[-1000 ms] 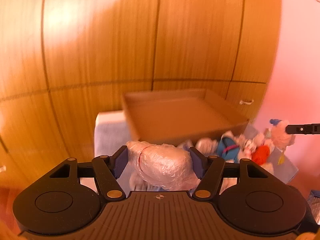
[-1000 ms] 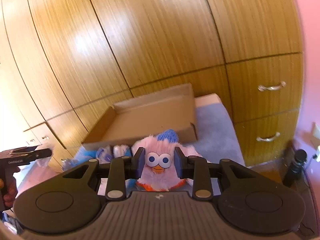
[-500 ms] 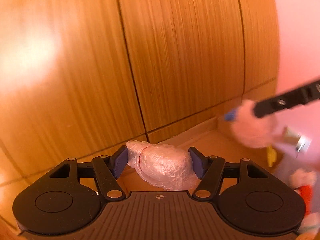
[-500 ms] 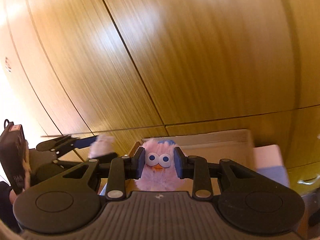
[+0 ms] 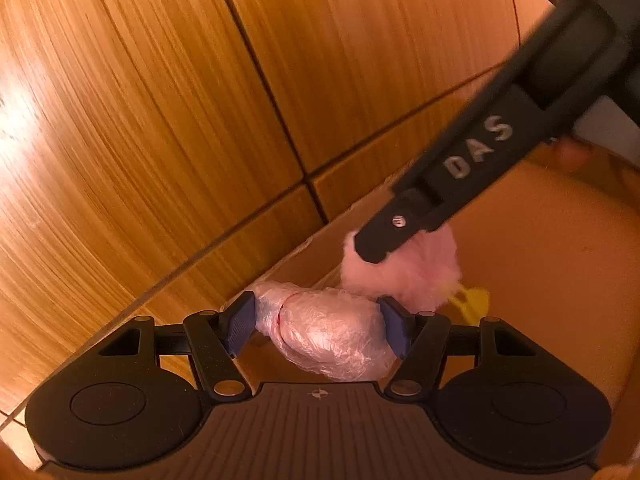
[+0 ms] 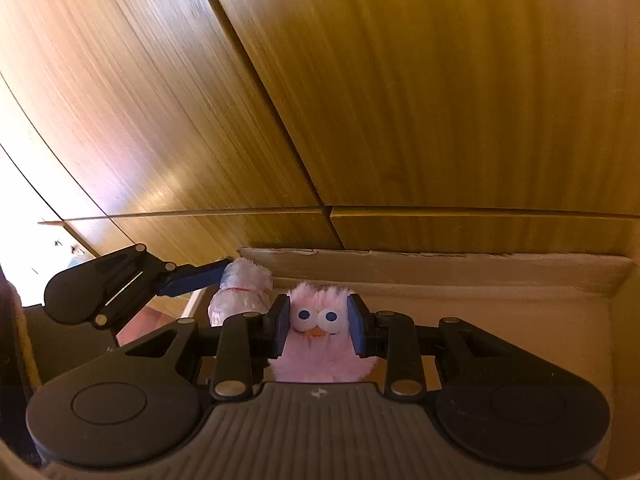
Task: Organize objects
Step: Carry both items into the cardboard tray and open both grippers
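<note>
The left claw (image 5: 316, 326) is clamped on a plastic-wrapped bundle (image 5: 326, 332), whose long axis runs crosswise between the blue pads (image 5: 240, 326). The right claw (image 6: 318, 326) is closed on a pink fluffy toy bird (image 6: 320, 344), gripped at the head with its googly eyes facing the camera. Both loads hang over the near left part of the shallow cardboard box (image 6: 500, 280), which stands against the wooden cabinet doors (image 6: 360, 100). The bundle sits just beside the left wall; the bird is immediately to its right, close enough that they look nearly touching. Releasing probably turns on that: the bird has free box floor rightward, the bundle only the corner.
</note>
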The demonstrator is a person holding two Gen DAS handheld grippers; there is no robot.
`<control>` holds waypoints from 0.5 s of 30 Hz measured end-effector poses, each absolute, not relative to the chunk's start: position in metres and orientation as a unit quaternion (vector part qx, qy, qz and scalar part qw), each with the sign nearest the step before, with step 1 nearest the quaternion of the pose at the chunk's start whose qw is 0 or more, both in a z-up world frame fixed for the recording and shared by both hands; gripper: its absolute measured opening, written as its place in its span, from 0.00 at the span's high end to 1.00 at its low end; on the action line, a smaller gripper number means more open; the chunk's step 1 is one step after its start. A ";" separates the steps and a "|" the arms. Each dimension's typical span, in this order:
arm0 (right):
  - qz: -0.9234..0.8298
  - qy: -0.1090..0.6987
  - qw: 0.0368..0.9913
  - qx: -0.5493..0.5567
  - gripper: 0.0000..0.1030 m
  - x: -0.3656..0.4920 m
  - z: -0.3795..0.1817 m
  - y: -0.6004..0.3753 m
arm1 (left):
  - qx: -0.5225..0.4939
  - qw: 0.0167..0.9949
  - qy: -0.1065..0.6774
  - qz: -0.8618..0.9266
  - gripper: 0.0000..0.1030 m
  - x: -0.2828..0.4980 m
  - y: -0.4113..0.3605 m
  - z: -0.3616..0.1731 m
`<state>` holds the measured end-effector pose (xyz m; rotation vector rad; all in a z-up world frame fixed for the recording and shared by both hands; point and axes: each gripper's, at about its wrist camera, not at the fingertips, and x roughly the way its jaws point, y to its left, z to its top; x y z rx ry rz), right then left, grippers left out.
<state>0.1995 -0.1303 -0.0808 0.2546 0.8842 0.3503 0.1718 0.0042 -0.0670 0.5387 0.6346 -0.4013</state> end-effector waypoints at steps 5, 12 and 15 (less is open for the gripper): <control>0.173 0.435 0.877 0.108 0.73 0.208 -0.094 -0.118 | 0.280 0.889 0.313 -0.184 0.30 0.181 0.006 -0.079; 0.174 0.441 0.874 0.110 0.73 0.202 -0.105 -0.112 | 0.290 0.888 0.306 -0.185 0.22 0.178 0.005 -0.087; 0.176 0.439 0.874 0.110 0.73 0.199 -0.108 -0.110 | 0.289 0.889 0.303 -0.184 0.18 0.177 0.005 -0.087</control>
